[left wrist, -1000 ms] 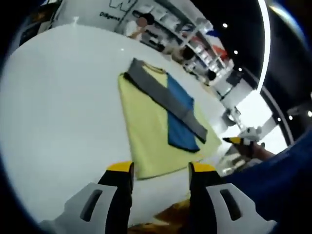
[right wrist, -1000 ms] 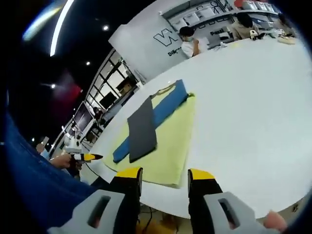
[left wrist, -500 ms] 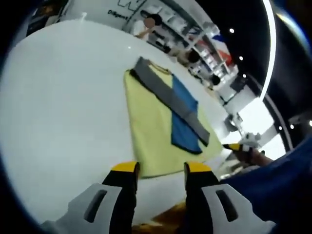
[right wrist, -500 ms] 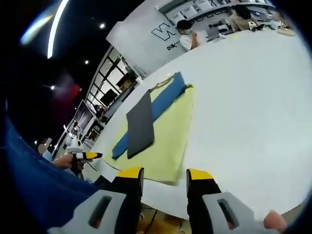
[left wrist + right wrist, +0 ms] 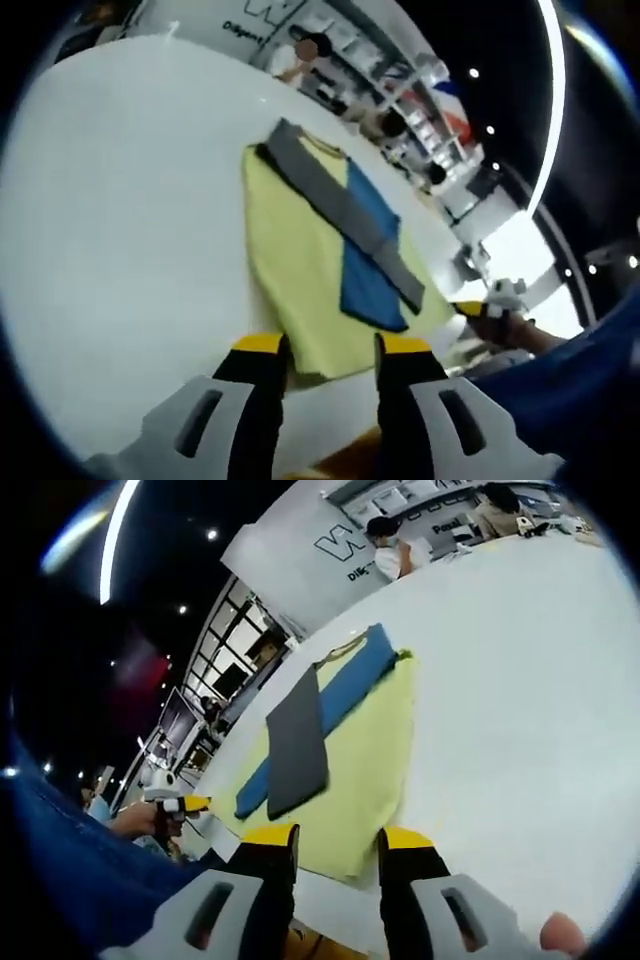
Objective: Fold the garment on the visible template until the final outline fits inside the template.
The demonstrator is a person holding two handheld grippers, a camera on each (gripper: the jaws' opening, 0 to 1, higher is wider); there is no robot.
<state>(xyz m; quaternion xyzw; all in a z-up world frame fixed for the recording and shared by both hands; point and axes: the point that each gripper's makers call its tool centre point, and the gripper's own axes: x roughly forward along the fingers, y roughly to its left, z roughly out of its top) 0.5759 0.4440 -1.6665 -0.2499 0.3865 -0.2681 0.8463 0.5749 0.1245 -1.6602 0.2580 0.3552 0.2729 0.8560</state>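
Observation:
A yellow garment [image 5: 300, 270] lies flat on the white table [image 5: 120, 240], with a blue panel [image 5: 368, 240] and a grey strip [image 5: 340, 205] running across it. My left gripper [image 5: 330, 348] is open at the garment's near hem, its yellow tips on either side of the edge. In the right gripper view the same garment [image 5: 365, 770] shows its grey strip [image 5: 297, 742] and blue panel [image 5: 345, 690]. My right gripper [image 5: 335, 835] is open over the near hem. The right gripper [image 5: 470, 308] shows at the table's right edge, and the left gripper [image 5: 185, 803] at the left.
The table edge [image 5: 330, 905] runs just below the hem. A blue sleeve [image 5: 570, 390] is at the lower right. People stand by shelves behind the table [image 5: 305, 50], and one stands by a white wall [image 5: 390, 550]. White tabletop spreads to the right [image 5: 520, 700].
Both views have drawn closer to the garment's near hem, which now sits between each pair of tips. Both pairs of jaws stand slightly narrower. The garment itself has not moved.

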